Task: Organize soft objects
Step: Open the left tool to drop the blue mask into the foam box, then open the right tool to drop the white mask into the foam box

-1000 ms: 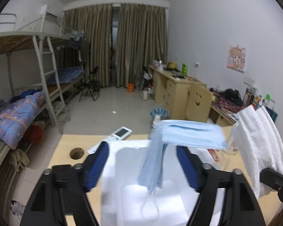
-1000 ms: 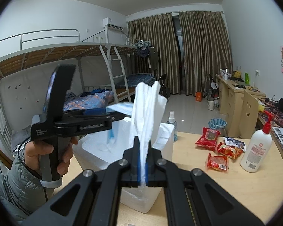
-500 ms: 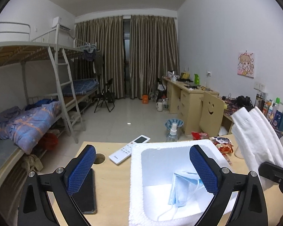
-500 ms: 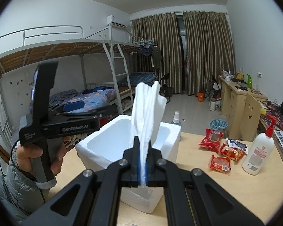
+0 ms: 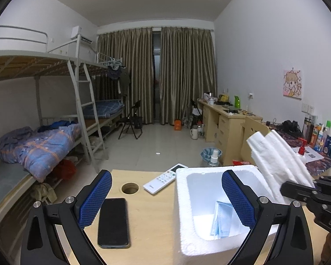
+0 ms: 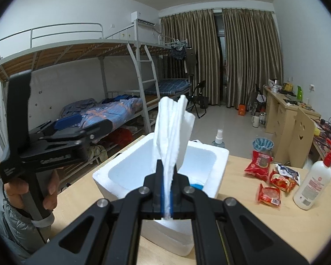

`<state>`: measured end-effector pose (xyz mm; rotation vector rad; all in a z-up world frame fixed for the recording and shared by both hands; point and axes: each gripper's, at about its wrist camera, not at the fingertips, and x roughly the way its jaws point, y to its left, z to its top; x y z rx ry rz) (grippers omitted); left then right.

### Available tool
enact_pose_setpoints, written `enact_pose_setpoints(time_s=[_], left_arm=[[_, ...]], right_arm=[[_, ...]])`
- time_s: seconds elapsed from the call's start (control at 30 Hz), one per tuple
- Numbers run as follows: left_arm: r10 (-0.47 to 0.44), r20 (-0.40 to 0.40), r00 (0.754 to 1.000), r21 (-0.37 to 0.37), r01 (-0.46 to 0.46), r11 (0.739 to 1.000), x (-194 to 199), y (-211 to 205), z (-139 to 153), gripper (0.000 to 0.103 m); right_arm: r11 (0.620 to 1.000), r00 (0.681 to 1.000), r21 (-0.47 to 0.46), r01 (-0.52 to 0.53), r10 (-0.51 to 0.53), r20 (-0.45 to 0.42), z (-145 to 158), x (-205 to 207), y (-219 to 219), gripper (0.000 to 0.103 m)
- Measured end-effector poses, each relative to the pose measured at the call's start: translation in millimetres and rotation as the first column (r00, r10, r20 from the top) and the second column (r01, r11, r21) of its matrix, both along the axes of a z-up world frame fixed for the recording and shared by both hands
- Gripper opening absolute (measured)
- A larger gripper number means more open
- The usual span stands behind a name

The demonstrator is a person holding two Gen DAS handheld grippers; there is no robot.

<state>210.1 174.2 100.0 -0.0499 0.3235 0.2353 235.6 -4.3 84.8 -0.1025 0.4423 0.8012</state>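
Observation:
A white foam box (image 5: 180, 201) stands on the wooden desk (image 5: 152, 220). A light blue face mask (image 5: 222, 220) lies folded inside it, against the near wall. My left gripper (image 5: 167, 198) is open and empty; its right blue pad hangs over the box, its left pad over the desk. In the right wrist view the left gripper (image 6: 88, 123) sits left of the box (image 6: 108, 170), held by a hand (image 6: 51, 187). My right gripper (image 6: 167, 190) is shut on a folded white tissue (image 6: 172, 132) that stands upright above the box's near rim. The tissue (image 5: 275, 161) also shows at right.
A black phone (image 5: 113, 222), a white remote (image 5: 165, 178) and a cable hole (image 5: 130, 187) lie left of the box. Right of it are three red snack packets (image 6: 269, 195), a pump bottle (image 6: 313, 181) and a spray bottle (image 6: 219, 137). Bunk beds stand behind.
The blue mask left my left gripper and dropped into the foam box. The left gripper opened wider and drew back to the left. The right gripper kept its hold on the tissue.

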Motion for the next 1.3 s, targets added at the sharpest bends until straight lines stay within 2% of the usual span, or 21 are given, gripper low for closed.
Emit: enact_pose_setpoints(time_s=[0.3,0.5,0.53,0.6,0.67,0.87,1.13,1.3], left_arm=[[0.014,0.038,0.999,-0.008,-0.014,1.0,-17.7,5.4,-4.9,0.1],[0.023,0.019,1.0,-0.011,-0.023,1.0,-18.9,9.2,-12.5,0.1],[0.022,0.018,1.0,-0.016,-0.022,1.0,-19.5,9.8,-13.1,0.1],[0.019,0.017,1.0,-0.014,-0.018,1.0,-20.2,9.1,-13.7,0.1],[0.018,0.017,1.0,-0.01,-0.018,1.0,-21.6,8.6,-13.8,0.1],[0.011,0.02,1.0,-0.015,-0.011,1.0,-24.1,7.1,-12.1,0.1],[-0.009,0.026,1.0,-0.011,0.01,1.0,-31.2,-3.9,-8.4,0.1],[-0.027,0.038,0.999,-0.009,0.027,1.0,-42.0,-11.2,-3.9,0.1]], right_arm=[[1.0,0.999,-0.008,-0.022,0.022,-0.034,-0.4,11.8,17.6,0.005],[1.0,0.998,-0.021,-0.024,0.023,-0.059,-2.7,19.9,26.6,0.008],[1.0,0.998,-0.023,-0.02,0.018,-0.066,-3.3,20.5,27.2,0.01],[1.0,0.997,-0.017,-0.017,0.016,-0.078,-3.5,20.1,27.0,0.029],[1.0,0.997,-0.008,-0.019,0.018,-0.073,-1.9,17.2,25.6,0.041],[1.0,0.998,-0.005,-0.012,0.011,-0.06,3.7,11.4,23.2,0.044],[0.999,0.999,0.028,0.028,-0.027,-0.031,14.7,3.9,3.7,0.059],[0.997,0.998,0.045,0.057,-0.056,-0.008,21.5,-4.9,-13.2,0.081]])
